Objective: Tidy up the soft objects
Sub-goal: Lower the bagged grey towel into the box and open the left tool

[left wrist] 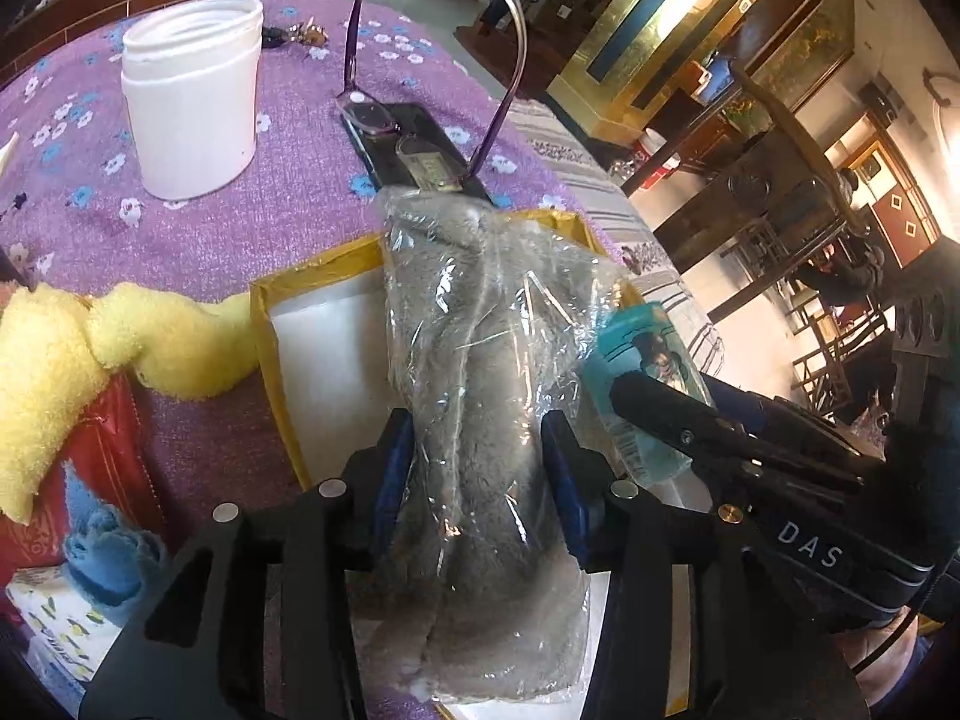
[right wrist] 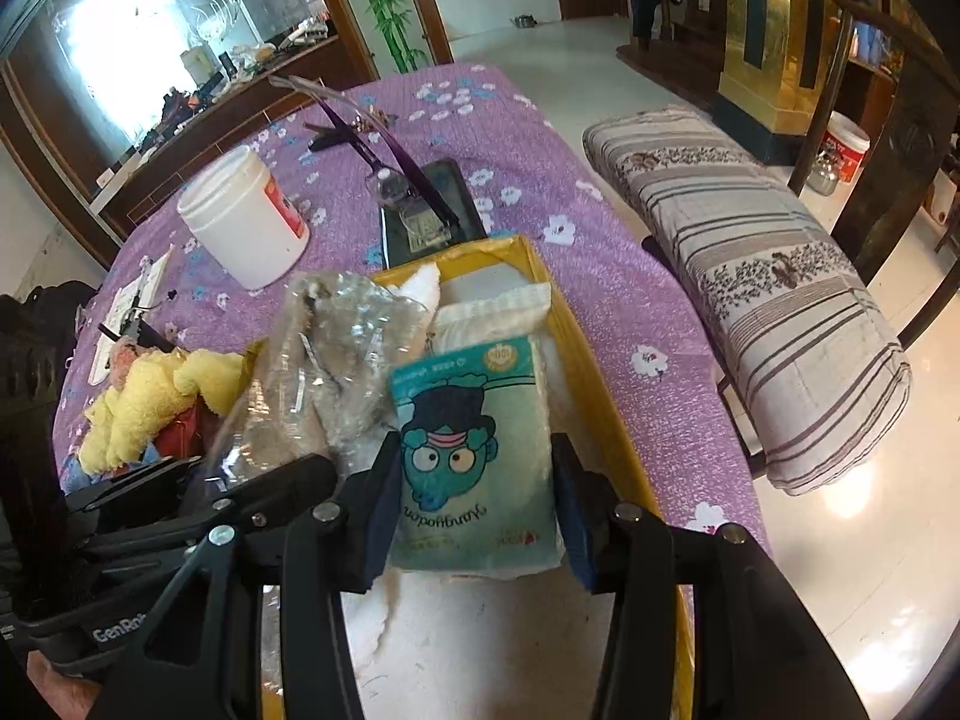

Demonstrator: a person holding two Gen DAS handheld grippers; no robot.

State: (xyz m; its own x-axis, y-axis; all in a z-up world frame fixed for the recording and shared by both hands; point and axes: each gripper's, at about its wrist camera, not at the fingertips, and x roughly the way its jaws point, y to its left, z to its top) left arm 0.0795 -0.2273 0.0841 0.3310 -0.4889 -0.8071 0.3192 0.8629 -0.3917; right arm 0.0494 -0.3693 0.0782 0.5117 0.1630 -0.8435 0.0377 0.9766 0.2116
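Note:
My left gripper is shut on a grey fluffy towel in a clear plastic bag, held over the yellow box with a white inside. My right gripper is shut on a teal tissue pack with a cartoon face, held over the same yellow box. The bagged towel shows just left of the pack in the right wrist view, and the pack shows right of the towel in the left wrist view. A white cloth lies in the box. A yellow fluffy cloth lies left of the box.
A white open jar, glasses on a dark phone stand beyond the box on the purple flowered tablecloth. A red item, blue cloth and tissue packet lie at left. A striped cushion lies right of the table.

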